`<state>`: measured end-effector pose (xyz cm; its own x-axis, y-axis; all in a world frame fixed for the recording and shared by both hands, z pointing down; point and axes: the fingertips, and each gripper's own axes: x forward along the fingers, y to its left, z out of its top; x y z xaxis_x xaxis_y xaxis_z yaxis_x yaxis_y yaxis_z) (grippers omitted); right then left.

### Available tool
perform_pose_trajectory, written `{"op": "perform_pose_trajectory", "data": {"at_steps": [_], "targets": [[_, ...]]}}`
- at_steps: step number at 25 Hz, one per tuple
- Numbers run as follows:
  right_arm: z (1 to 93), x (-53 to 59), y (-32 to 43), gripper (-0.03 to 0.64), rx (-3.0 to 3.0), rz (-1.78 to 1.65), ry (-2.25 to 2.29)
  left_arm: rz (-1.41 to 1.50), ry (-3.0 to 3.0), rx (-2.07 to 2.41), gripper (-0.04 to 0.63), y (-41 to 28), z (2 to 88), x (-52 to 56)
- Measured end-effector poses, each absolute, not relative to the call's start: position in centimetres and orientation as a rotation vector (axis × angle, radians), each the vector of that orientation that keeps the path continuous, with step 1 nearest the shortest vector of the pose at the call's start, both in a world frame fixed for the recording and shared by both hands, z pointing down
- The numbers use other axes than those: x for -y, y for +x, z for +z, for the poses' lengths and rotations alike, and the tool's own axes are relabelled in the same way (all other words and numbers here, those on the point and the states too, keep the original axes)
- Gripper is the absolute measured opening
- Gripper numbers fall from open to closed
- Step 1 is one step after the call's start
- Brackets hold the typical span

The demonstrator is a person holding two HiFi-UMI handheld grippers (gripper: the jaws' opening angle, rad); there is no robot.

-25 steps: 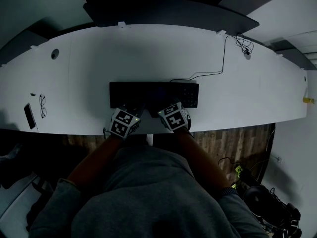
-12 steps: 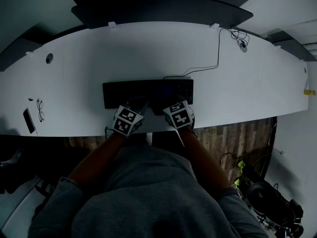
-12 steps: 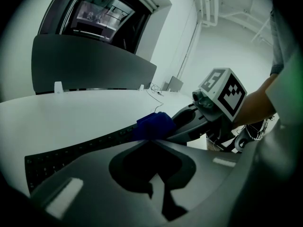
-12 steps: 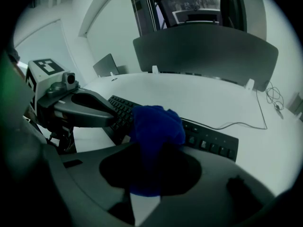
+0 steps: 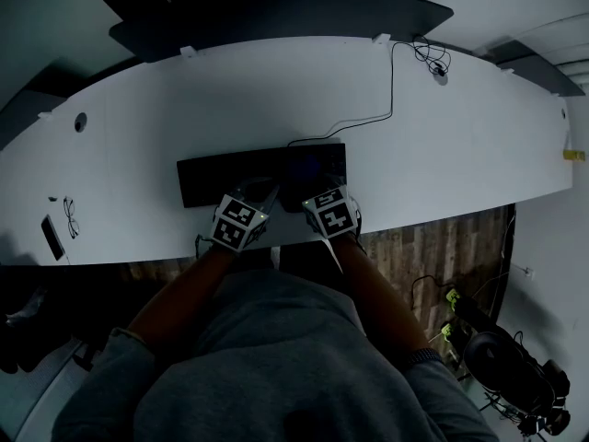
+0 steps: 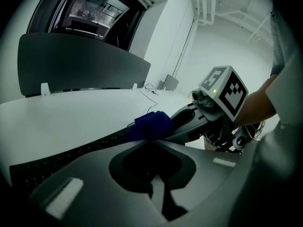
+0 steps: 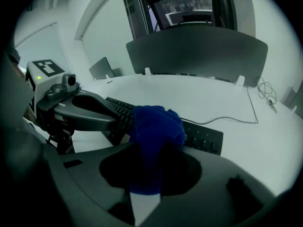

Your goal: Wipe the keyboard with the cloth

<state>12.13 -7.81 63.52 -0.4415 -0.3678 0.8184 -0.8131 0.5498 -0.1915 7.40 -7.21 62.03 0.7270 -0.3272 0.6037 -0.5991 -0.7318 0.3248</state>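
Keyboard [image 5: 248,178]: black, flat, long rectangle with low matte keys; lying on the desk close to its front edge, long side parallel to that edge.
Cloth [image 7: 154,126]: deep blue, soft, crumpled into a rounded wad; pinched in the right gripper and bunched over the right half of the keyboard, lower end trailing down through the hollow between the jaws.
Right gripper [image 7: 152,148]: grey moulded plastic, smooth; jaws clamped on the cloth, white marker cube on top, tips over the keyboard's right part.
Left gripper [image 6: 147,140]: same grey plastic and marker cube; jaws brought together with nothing between them, tips at the keyboard's middle, just beside the cloth.
Desk [image 5: 460,145]: white, smooth, long, with curved edges.
Cable [image 5: 388,99]: thin, black; running from the keyboard's rear across the desk to a tangle at the far edge.
Partition [image 7: 199,51]: dark grey, matte panel with rounded corners, upright along the far edge of the desk.
Glasses [image 5: 71,217]: thin dark frame, lying far left on the desk, well apart from the keyboard.
Phone [image 5: 48,238]: dark slab just beside the glasses, at the front edge.
Floor [image 5: 442,247]: brown wood planks, visible below the desk at right.
Sweatshirt [image 5: 276,357]: grey, soft knit, sleeves pushed up.
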Motion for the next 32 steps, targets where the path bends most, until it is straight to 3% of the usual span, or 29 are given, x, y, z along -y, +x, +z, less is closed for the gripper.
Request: {"op": "perform_pose_trajectory", "data": {"at_steps": [32], "targets": [[64.3,7.4,25.7,0.126,1.942,0.860,1.146,0.718,2.448,0.563,0.008,18.4,62.8,7.8]]}}
